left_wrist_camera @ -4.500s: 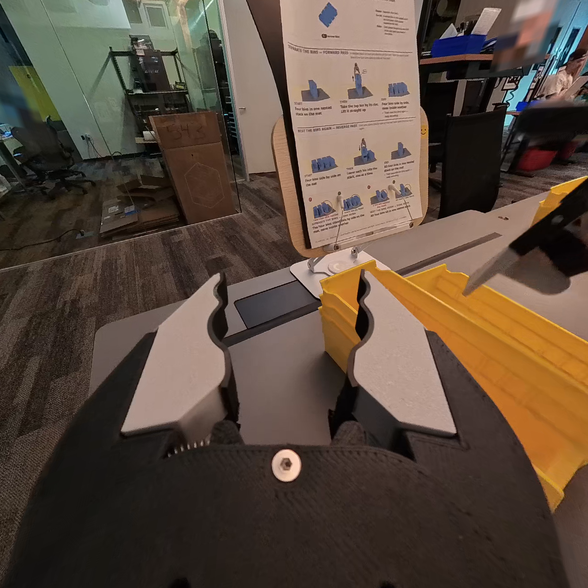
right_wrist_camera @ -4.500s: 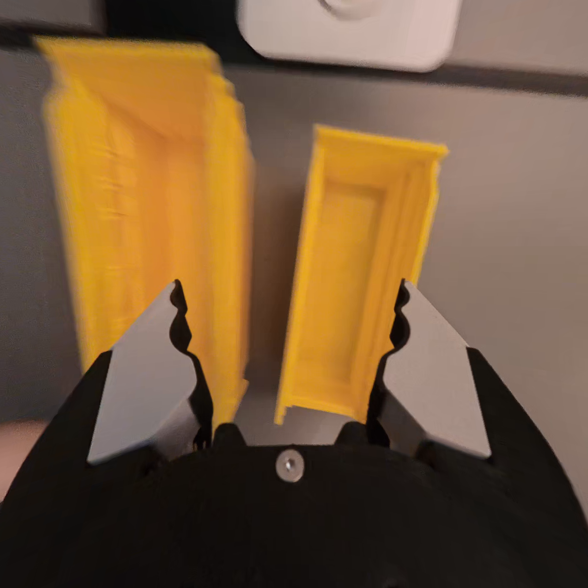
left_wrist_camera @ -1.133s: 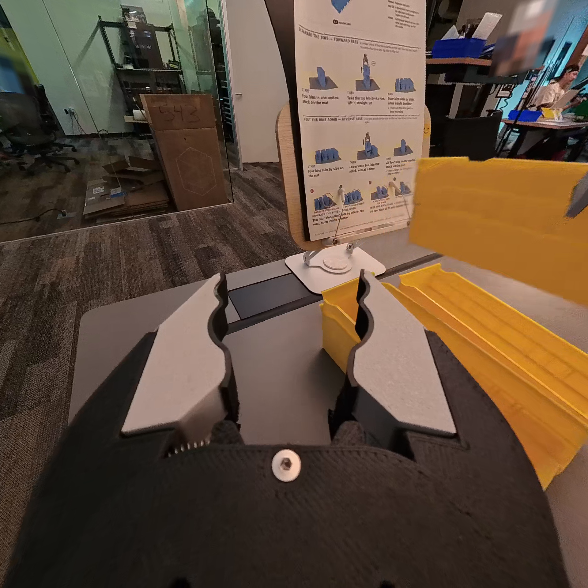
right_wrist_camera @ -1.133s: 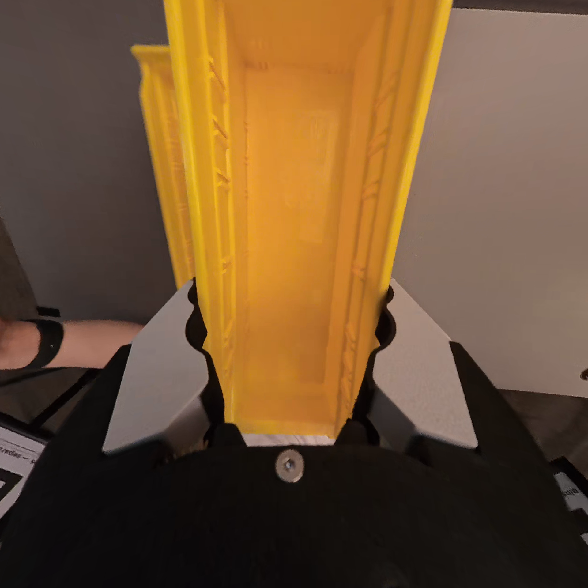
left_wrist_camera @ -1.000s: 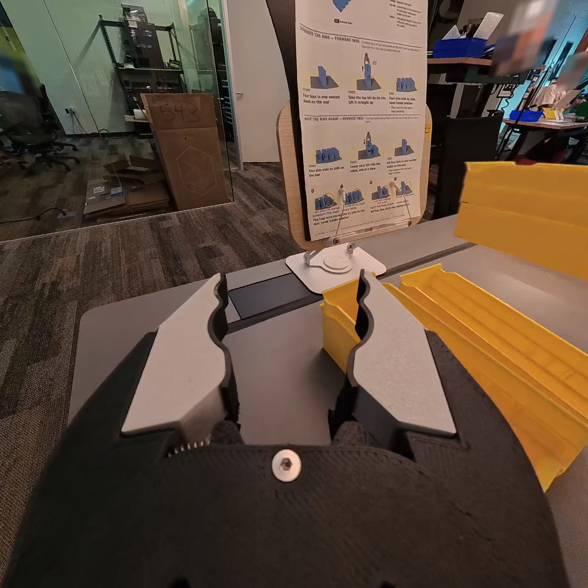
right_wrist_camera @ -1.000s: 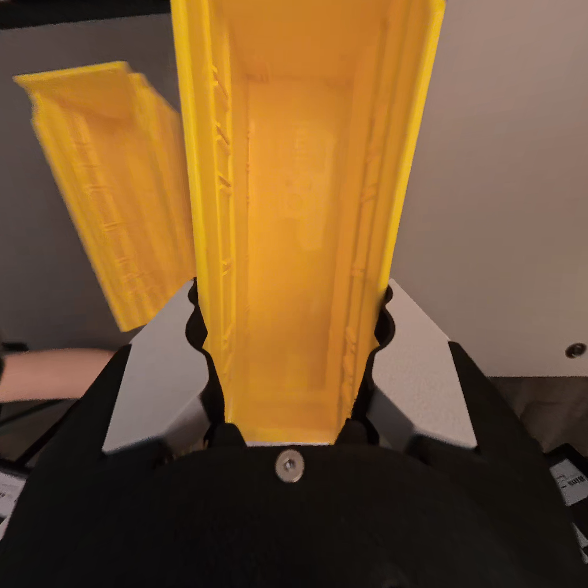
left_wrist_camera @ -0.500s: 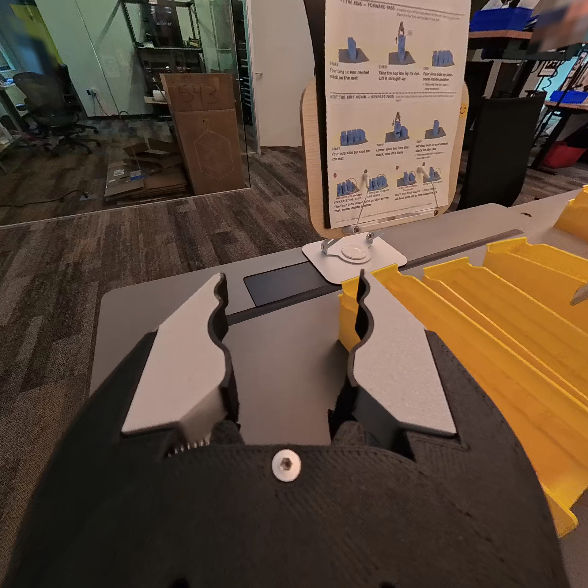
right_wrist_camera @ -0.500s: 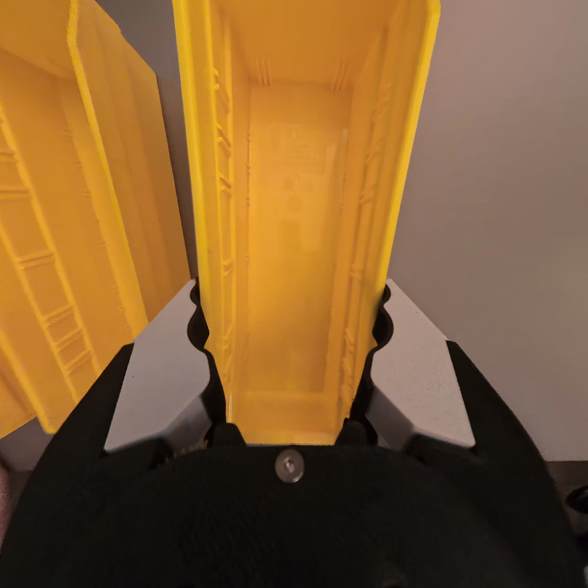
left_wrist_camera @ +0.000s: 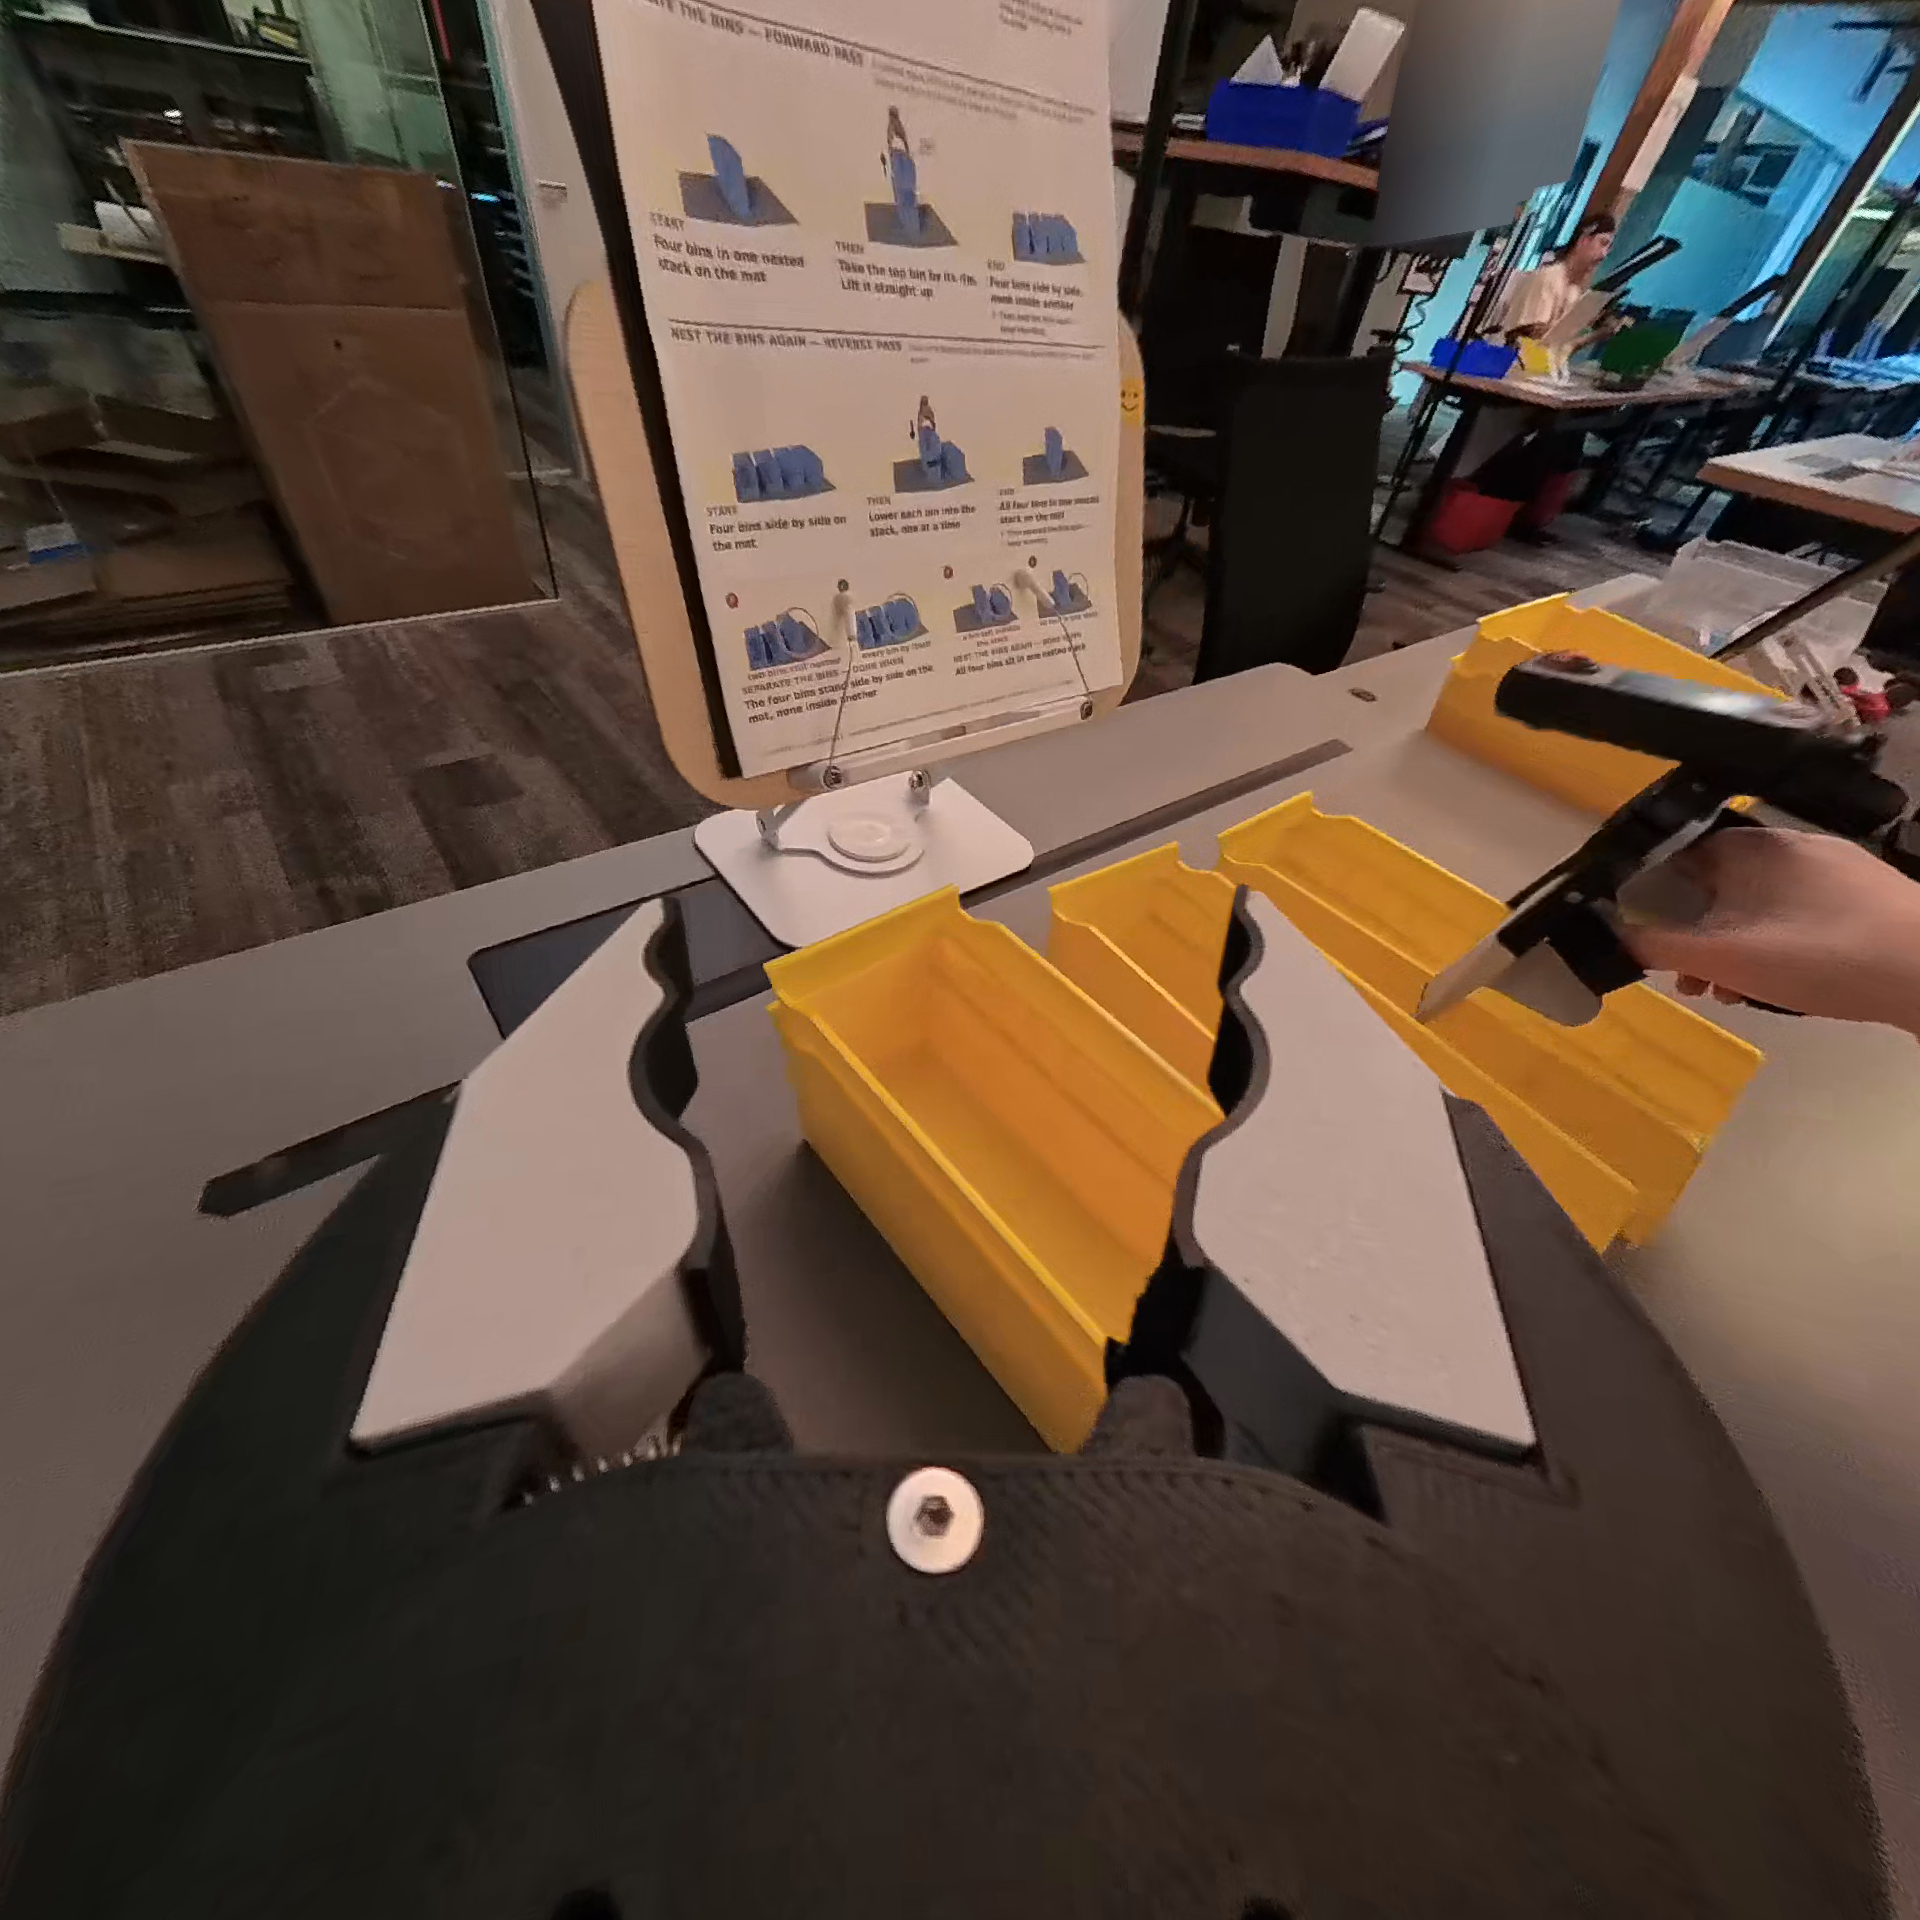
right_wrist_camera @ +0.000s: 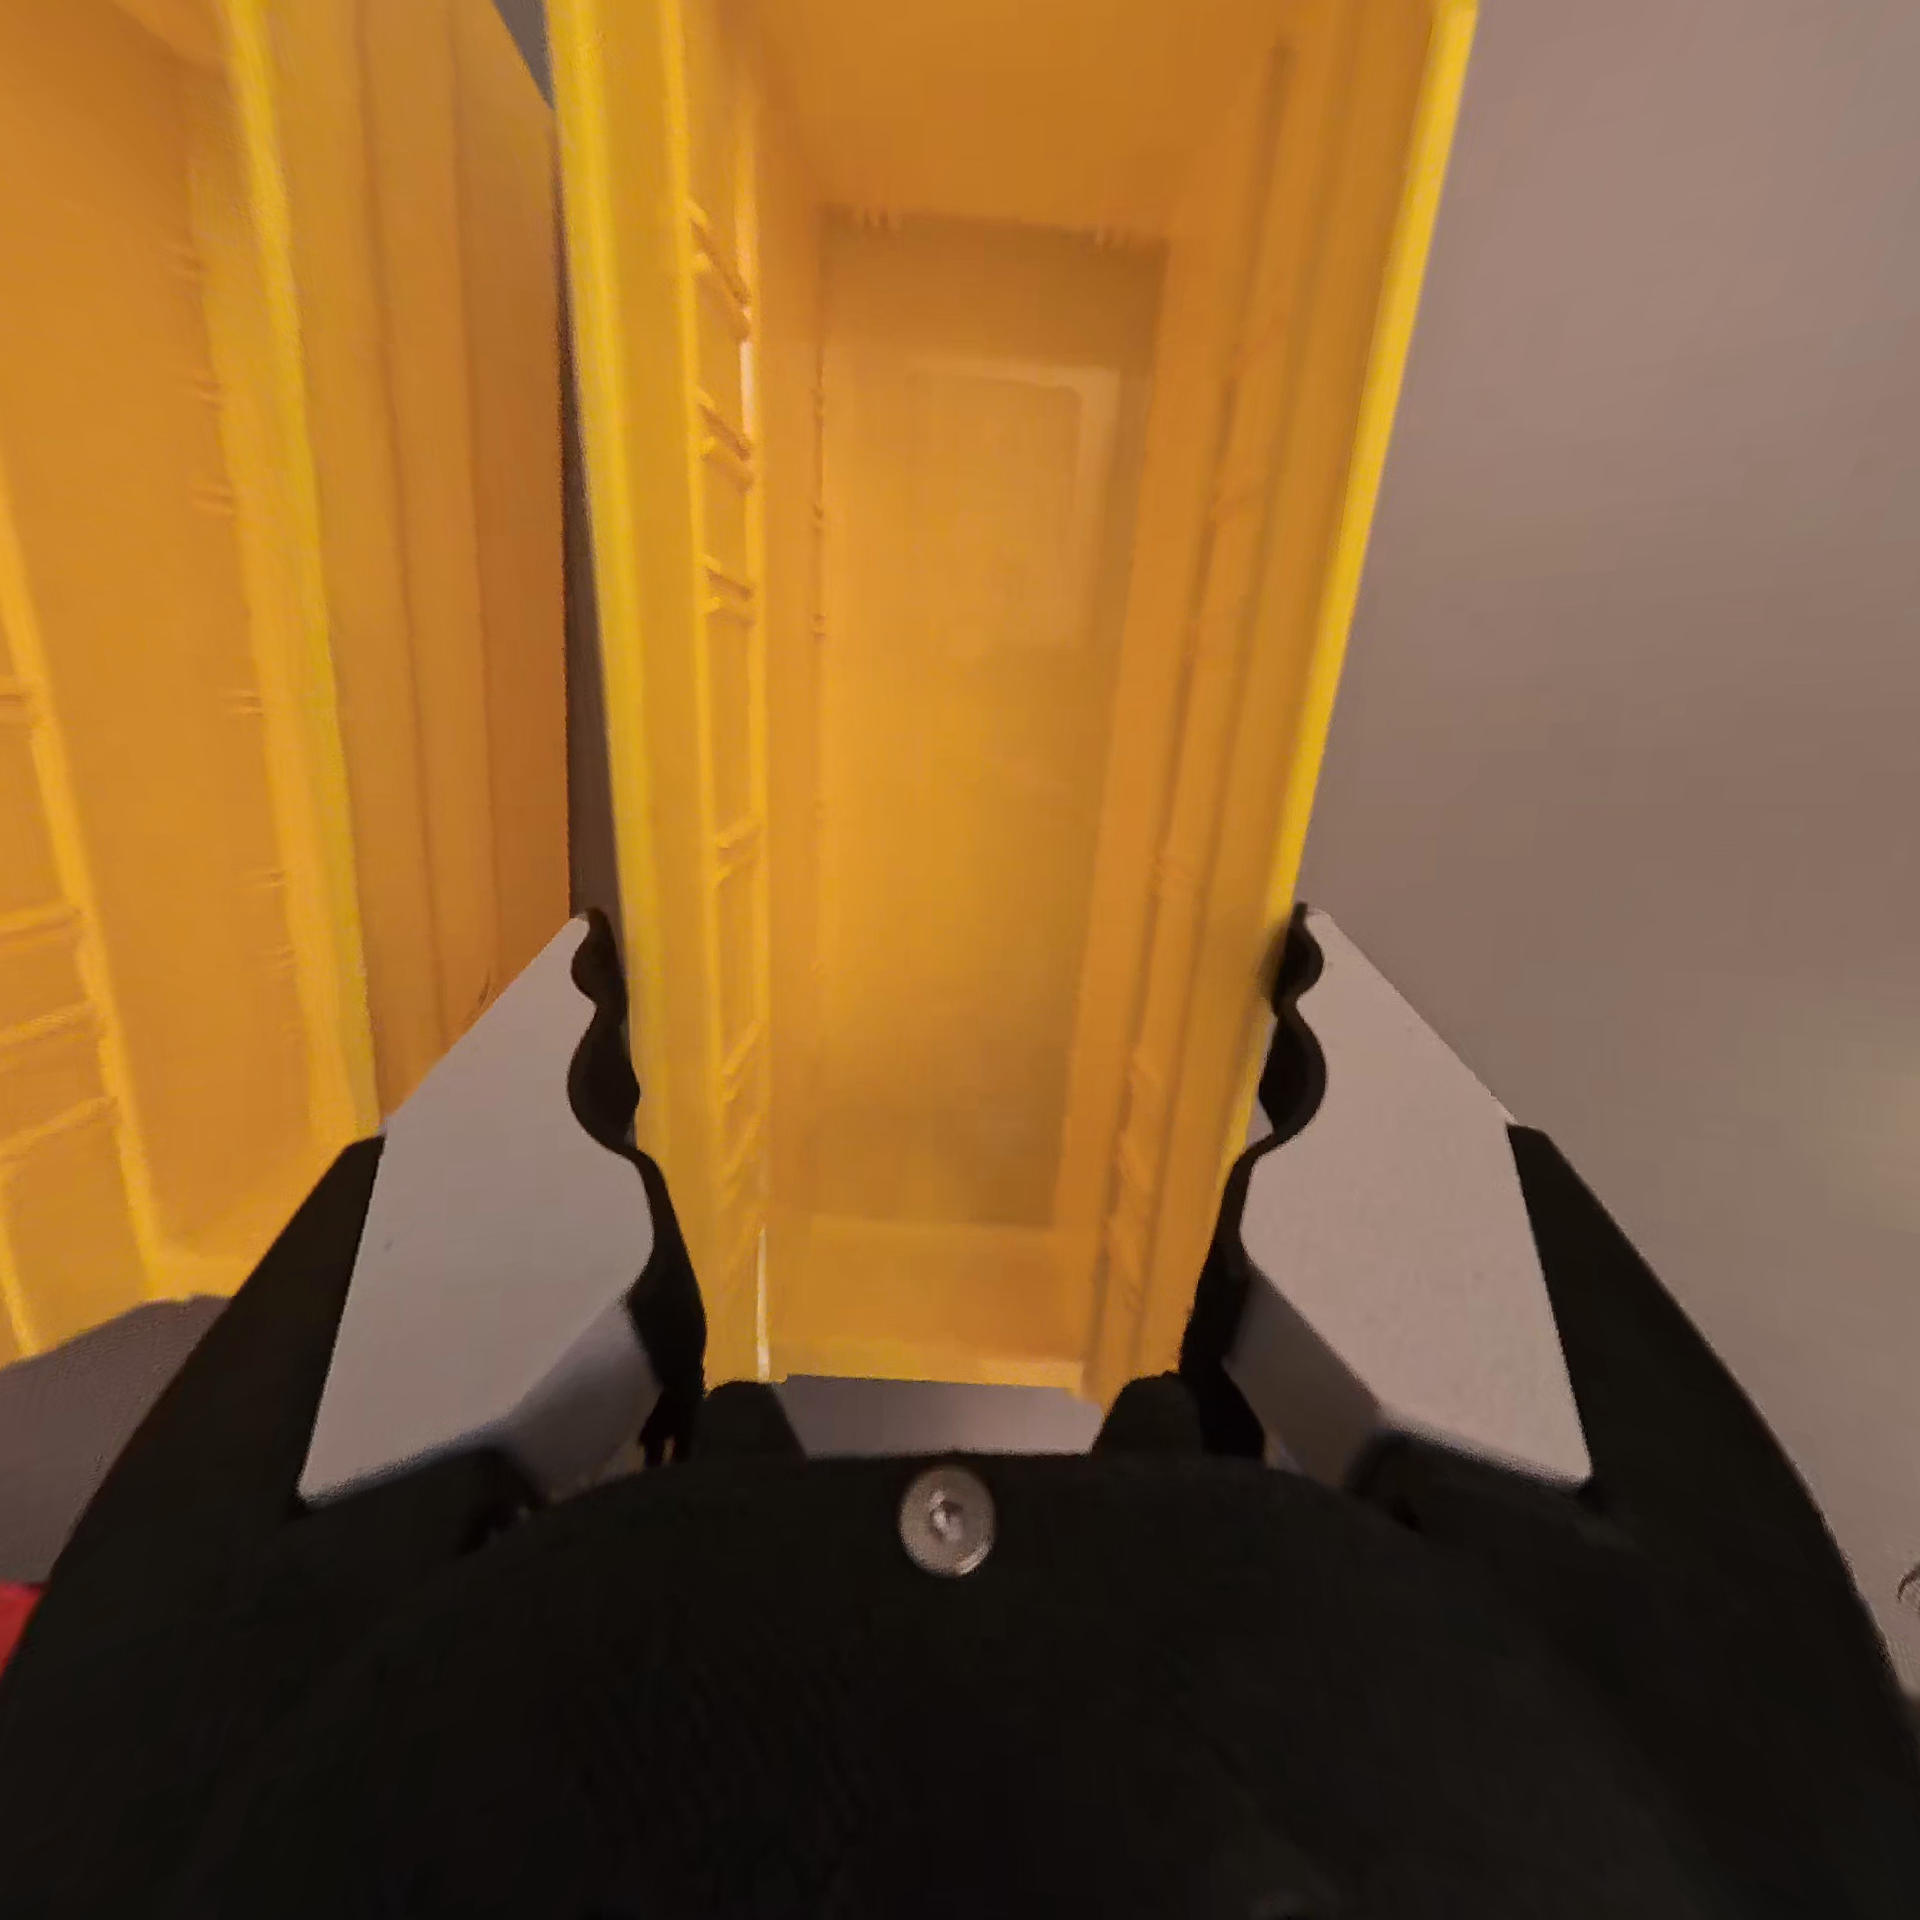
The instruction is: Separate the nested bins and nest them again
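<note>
**Separating pass: bins going down in a row**

At six o'clock, my left gripper [left_wrist_camera: 951,914] has its fingers spread wide and holds nothing. The nearest open-topped yellow plastic bin [left_wrist_camera: 987,1091] stands on the table between them. The left pad is well clear of it, and the right finger covers the bin's far wall, so I cannot tell whether that side touches.

My right gripper [right_wrist_camera: 945,920] sits astride a second long yellow bin [right_wrist_camera: 987,727], fingers wide with the pads close along both rims. I judge they are not pinching (motion blur keeps me from being sure). A neighbouring yellow bin [right_wrist_camera: 208,623] lies just beside it at nine o'clock.

I judge this as the separating step, with bins lined up side by side. Next the right gripper needs a straight lift clear without dragging a rim. Then the left can close squarely on the near bin's walls.

Beyond, at one o'clock, another yellow bin [left_wrist_camera: 1527,707] stands apart from the row.

The surface is a smooth grey tabletop [left_wrist_camera: 312,1039] crossed by a dark strip [left_wrist_camera: 1195,779]. At twelve o'clock a white stand base [left_wrist_camera: 862,842] props up a printed instruction sheet [left_wrist_camera: 883,364]. Farther off are a glass partition [left_wrist_camera: 499,312], brown cardboard sheets [left_wrist_camera: 343,416], a black chair [left_wrist_camera: 1288,499] and a seated person [left_wrist_camera: 1558,281] at two o'clock.
</note>
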`<state>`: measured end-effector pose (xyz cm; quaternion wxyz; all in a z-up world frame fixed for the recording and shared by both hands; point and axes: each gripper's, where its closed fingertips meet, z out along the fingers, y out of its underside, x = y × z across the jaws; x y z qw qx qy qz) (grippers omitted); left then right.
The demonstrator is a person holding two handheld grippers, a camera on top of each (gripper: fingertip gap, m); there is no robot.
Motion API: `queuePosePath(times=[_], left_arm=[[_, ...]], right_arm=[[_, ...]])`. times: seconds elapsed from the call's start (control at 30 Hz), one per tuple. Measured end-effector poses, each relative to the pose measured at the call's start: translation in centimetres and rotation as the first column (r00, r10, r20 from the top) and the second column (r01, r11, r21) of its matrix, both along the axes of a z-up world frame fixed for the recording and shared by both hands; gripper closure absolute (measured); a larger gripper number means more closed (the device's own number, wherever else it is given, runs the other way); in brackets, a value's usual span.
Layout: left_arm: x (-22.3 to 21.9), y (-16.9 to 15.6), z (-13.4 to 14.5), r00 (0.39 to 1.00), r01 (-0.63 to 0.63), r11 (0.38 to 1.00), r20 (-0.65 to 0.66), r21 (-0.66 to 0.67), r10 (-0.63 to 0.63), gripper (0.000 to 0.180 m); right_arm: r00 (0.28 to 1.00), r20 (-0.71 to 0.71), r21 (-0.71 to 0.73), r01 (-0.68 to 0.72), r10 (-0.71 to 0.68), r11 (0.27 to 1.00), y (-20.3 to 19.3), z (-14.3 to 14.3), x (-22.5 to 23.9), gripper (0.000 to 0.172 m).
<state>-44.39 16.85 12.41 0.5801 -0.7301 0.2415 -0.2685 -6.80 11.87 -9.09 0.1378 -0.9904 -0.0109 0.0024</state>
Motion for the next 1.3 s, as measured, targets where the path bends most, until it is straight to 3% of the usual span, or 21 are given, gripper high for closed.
queuePosePath(times=[0.1,0.17,0.3,0.5,0.63,0.7,0.77,0.83,0.93,1.07,1.3], left_arm=[[1.4,-0.9,0.0,0.999,-0.021,1.0,-0.039,0.008,0.021,0.072],[2.6,-1.4,-0.7,0.997,-0.023,1.0,-0.079,-0.006,0.023,0.068],[5.6,-2.4,-4.0,0.993,0.016,0.993,-0.114,-0.113,-0.029,0.06],[7.6,-0.5,-7.8,0.961,-0.063,0.977,-0.276,-0.204,0.004,0.05],[8.8,-1.1,-10.4,0.869,-0.116,0.927,-0.489,-0.357,-0.079,0.035],[9.2,-2.3,-11.6,0.837,-0.163,0.846,-0.525,-0.507,-0.154,0.033],[9.4,-3.0,-11.9,0.834,-0.212,0.776,-0.524,-0.594,-0.173,0.036],[9.2,-2.6,-12.1,0.817,-0.273,0.76,-0.559,-0.59,-0.141,0.039],[8.1,-1.7,-13.0,0.756,-0.38,0.74,-0.647,-0.556,-0.098,0.023],[8.3,-1.0,-14.6,0.77,-0.439,0.677,-0.636,-0.59,-0.055,0.022],[7.2,-0.8,-18.2,0.697,-0.549,0.592,-0.714,-0.59,-0.067,0.022]], right_arm=[[0.993,-0.095,0.19,-0.051,0.07,0.981,1.1,3.2,-0.7,0.056],[0.981,-0.157,0.233,-0.079,0.117,0.969,1.0,4.8,-1.1,0.056],[0.961,-0.187,0.376,-0.121,0.203,0.919,1.6,9.0,-0.1,0.06],[0.933,-0.252,0.533,-0.088,0.258,0.841,2.3,14.0,3.4,0.064],[0.907,-0.303,0.573,-0.071,0.292,0.816,3.0,14.1,5.7,0.067],[0.892,-0.339,0.591,-0.046,0.299,0.805,3.7,13.4,6.6,0.08],[0.851,-0.396,0.52,-0.102,0.345,0.848,3.3,13.0,6.2,0.088],[0.83,-0.415,0.499,-0.136,0.374,0.856,2.7,12.4,6.0,0.096],[0.853,-0.42,0.325,-0.179,0.311,0.929,1.8,8.4,6.3,0.088],[0.859,-0.42,0.181,-0.237,0.294,0.954,2.1,4.6,5.7,0.09],[0.813,-0.47,0.221,-0.269,0.344,0.937,2.2,5.5,5.0,0.09]])
